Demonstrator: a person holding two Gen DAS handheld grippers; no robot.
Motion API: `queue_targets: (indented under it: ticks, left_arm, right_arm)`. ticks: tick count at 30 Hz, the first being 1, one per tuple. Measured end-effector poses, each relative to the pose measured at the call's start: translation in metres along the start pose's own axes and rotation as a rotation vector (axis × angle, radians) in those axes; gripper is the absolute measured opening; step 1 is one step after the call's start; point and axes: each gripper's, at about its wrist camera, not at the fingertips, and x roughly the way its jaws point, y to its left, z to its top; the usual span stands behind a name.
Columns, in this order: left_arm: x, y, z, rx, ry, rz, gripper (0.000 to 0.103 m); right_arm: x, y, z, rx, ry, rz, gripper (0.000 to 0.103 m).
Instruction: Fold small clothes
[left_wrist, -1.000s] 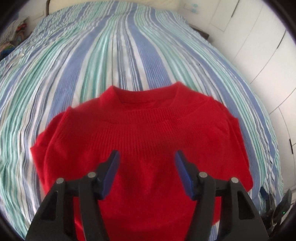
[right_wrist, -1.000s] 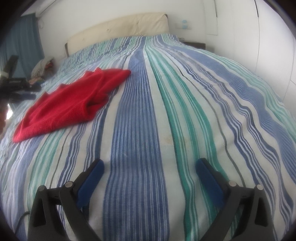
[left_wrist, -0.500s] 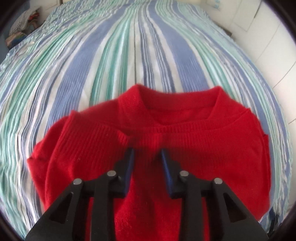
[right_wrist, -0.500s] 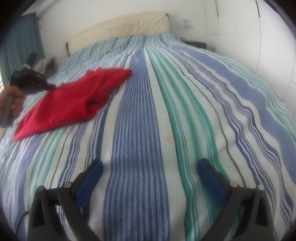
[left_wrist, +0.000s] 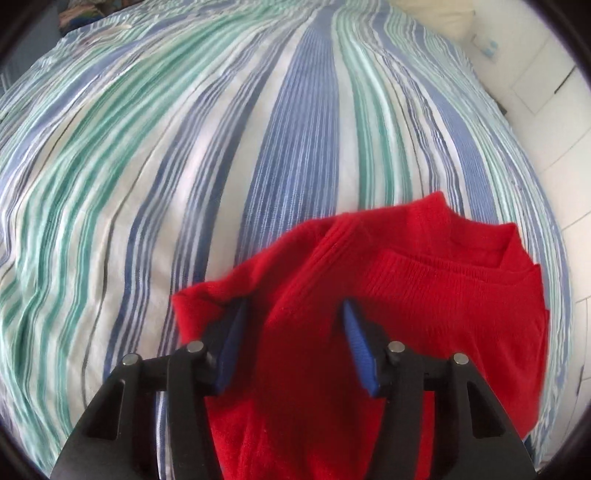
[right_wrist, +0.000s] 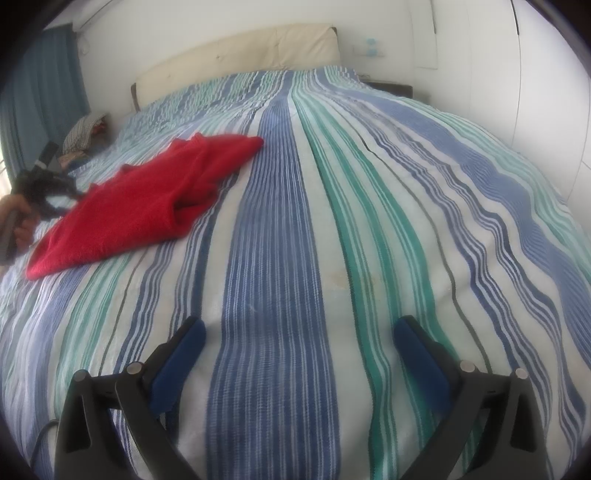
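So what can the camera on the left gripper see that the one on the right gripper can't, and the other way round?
Only the left view shows the left gripper close up, jaws apart over the sweater's ribbed collar. Only the right view shows the open right gripper over bare bedspread, the headboard, a blue curtain and the hand holding the other tool. Both show the red sweater and the striped bedspread.

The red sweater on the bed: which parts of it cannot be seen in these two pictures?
- Left wrist view: the lower hem of the red sweater is cut off by the bottom edge and hidden behind the left hand-held gripper.
- Left wrist view: whether the pads press the cloth between them is unclear.
- Right wrist view: the sweater's far edge is blurred and partly hidden by that gripper.
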Motion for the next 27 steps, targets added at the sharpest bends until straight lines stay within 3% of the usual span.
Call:
queue_targets:
  ticks: [3, 5, 6, 10, 14, 17, 20, 23, 25, 27]
  left_arm:
    - [-0.027, 0.001, 0.002, -0.066, -0.06, -0.071, 0.063]
    - [-0.052, 0.0, -0.01, -0.054, -0.129, -0.137, 0.078]
    - [-0.06, -0.002, -0.019, -0.024, -0.155, -0.125, 0.088]
    - [-0.075, 0.007, -0.069, 0.088, -0.178, 0.032, 0.088]
    - [-0.11, 0.018, -0.124, 0.061, -0.188, -0.019, 0.088]
    - [-0.139, 0.013, -0.164, 0.055, -0.218, -0.077, 0.092]
    - [-0.145, 0.007, -0.193, 0.035, -0.246, -0.119, 0.095]
    - [-0.135, 0.009, -0.208, 0.006, -0.266, -0.108, 0.095]
    - [-0.129, 0.02, -0.216, -0.043, -0.278, -0.113, 0.094]
    - [-0.129, 0.034, -0.23, -0.065, -0.305, -0.117, 0.094]
  right_arm:
    - [0.0, 0.0, 0.0, -0.001, 0.0, -0.002, 0.101]
    - [0.001, -0.001, 0.0, -0.002, 0.001, -0.002, 0.101]
    - [0.0, 0.0, 0.0, -0.002, 0.001, -0.003, 0.101]
    - [0.001, -0.001, 0.0, -0.003, 0.002, -0.001, 0.102]
    - [0.0, -0.002, 0.001, -0.001, 0.006, 0.007, 0.102]
    - [-0.005, 0.0, 0.012, -0.003, 0.062, 0.022, 0.101]
    - [-0.02, -0.003, 0.046, 0.11, 0.039, 0.247, 0.098]
    - [-0.007, 0.0, 0.095, 0.174, 0.017, 0.382, 0.098]
    - [0.029, -0.001, 0.12, 0.229, 0.08, 0.441, 0.097]
    - [0.072, 0.002, 0.131, 0.286, 0.176, 0.444, 0.088]
